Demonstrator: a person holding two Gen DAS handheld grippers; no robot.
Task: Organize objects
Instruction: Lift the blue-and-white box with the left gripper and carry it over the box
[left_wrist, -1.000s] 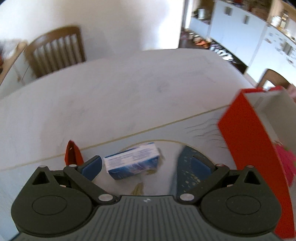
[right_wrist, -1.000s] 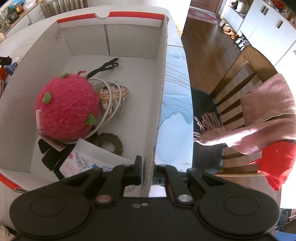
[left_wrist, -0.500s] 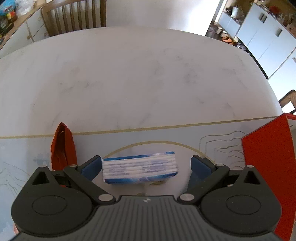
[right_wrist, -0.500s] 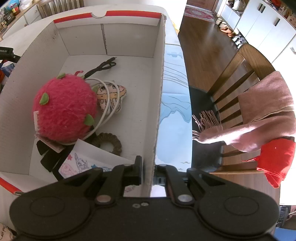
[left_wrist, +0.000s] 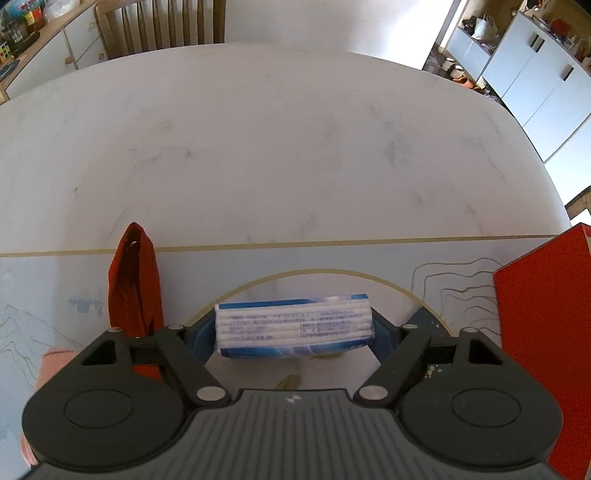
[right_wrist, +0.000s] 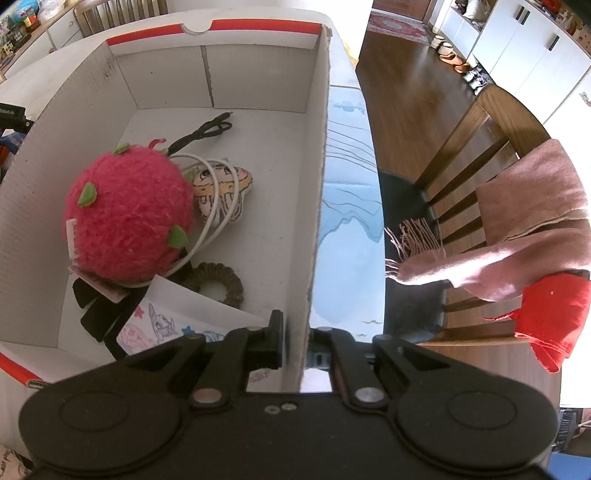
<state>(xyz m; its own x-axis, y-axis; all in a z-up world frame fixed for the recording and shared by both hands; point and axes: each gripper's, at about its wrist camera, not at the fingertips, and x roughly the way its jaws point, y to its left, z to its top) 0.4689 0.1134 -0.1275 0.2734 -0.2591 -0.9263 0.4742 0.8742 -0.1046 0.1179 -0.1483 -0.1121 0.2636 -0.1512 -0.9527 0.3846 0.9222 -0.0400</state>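
Note:
In the left wrist view my left gripper (left_wrist: 293, 328) is shut on a blue and white tissue pack (left_wrist: 293, 329), its blue pads pressed on both ends, just above the table mat. In the right wrist view my right gripper (right_wrist: 297, 345) is shut on the right wall of the white cardboard box (right_wrist: 317, 192) with red edges. Inside the box lie a pink fuzzy plush ball (right_wrist: 127, 216), a small cartoon plush (right_wrist: 221, 188), a white cable, a black cable (right_wrist: 205, 131), a brown hair tie (right_wrist: 218, 282) and a drawn card (right_wrist: 173, 321).
A red cloth (left_wrist: 135, 284) lies on the mat left of my left gripper. The box's red outer side (left_wrist: 543, 332) stands at the right. A wooden chair (right_wrist: 476, 147) with a pink scarf (right_wrist: 517, 229) and red cloth (right_wrist: 550, 317) stands right of the table.
My left gripper swung to face the table squarely and closed its pads onto the tissue pack. My right gripper kept its hold on the box wall.

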